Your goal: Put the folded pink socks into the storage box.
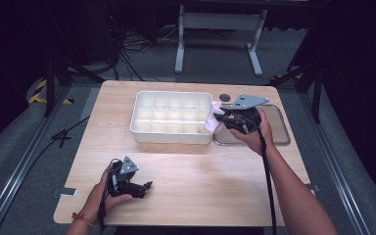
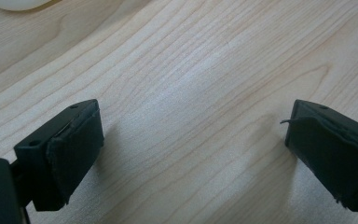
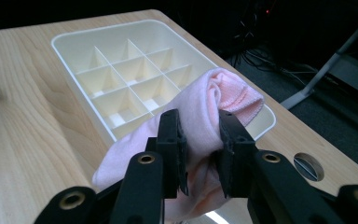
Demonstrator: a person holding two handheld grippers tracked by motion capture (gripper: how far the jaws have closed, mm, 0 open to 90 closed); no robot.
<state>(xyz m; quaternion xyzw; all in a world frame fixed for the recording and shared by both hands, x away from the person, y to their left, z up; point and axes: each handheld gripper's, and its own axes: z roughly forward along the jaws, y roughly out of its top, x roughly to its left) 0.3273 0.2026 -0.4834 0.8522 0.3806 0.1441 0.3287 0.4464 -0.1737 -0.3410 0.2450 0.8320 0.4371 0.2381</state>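
A: What is nearest the person?

B: The left gripper [image 1: 144, 186], resting low on the wooden surface [image 1: 186, 171], its fingers [image 2: 74, 140] spread wide with bare wood between them. It sits well apart from everything else.

A: And the cloth?

B: A rolled pink cloth [image 3: 205, 116] is pinched between the fingers [image 3: 172, 144] of the right gripper [image 1: 223, 117], so this hand is the one on it. Its long axis runs forward past the fingertips and hangs down behind them.

A: Where does it lie from the box?

B: At the right end of the white divided box [image 1: 171, 134], just over the rim; the open compartments lie ahead. A flat tray [image 1: 281, 132] lies under that hand. Only the box wall stands between.
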